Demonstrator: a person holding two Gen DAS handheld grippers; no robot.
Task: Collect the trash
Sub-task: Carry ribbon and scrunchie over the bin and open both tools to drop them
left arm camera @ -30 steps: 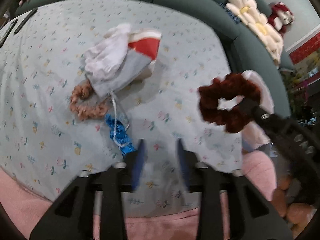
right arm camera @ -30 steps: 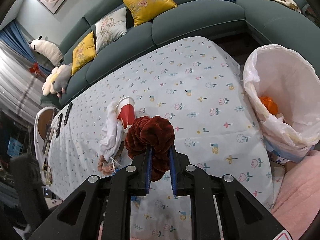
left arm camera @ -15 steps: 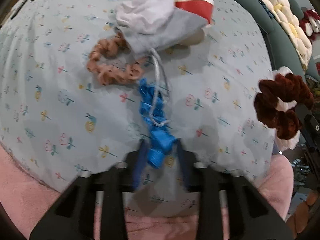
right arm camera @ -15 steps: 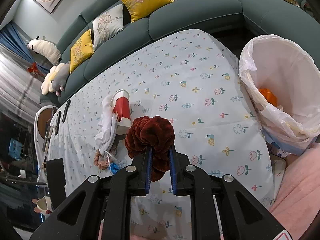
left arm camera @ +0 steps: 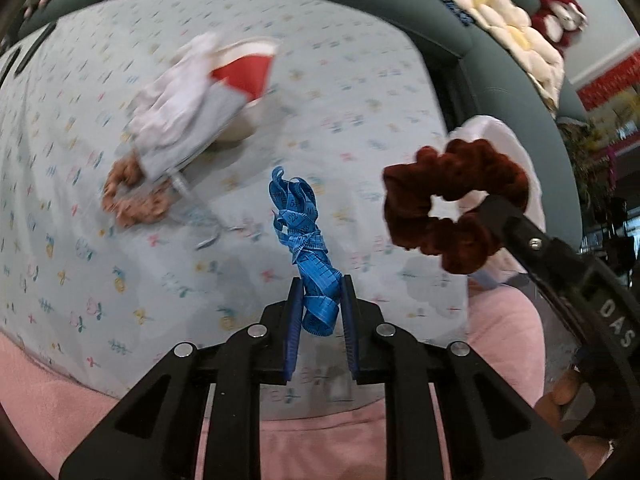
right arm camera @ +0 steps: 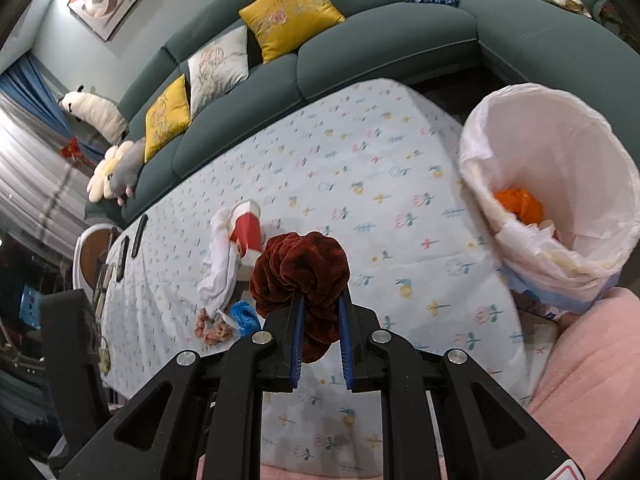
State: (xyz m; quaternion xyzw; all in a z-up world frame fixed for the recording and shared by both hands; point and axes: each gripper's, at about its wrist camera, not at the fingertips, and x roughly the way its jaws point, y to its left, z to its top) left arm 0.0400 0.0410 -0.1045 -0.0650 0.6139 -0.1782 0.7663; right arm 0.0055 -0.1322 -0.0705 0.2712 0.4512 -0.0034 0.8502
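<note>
Above the bench (left arm camera: 360, 92), left tongs (left arm camera: 319, 304) pinch the limp, light blue tape (left arm camera: 306, 240) w/ loops dangling, right tongs (right arm camera: 319, 322) clamp the soft scrunchie (right arm camera: 300, 270); bin (right arm camera: 560, 184) near right.

Both claws are matte black plastic with angular struts, silver screws and blue ribbed pads (left arm camera: 295, 320). The right claw (left arm camera: 486, 216) bears white letters "DAS".

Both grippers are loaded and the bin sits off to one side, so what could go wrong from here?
The blue measuring tape is pinched only at its lower end by the left gripper; its loose loops may snag or slip. The dark red scrunchie in the right gripper may miss the lined trash bin beyond the table edge.
</note>
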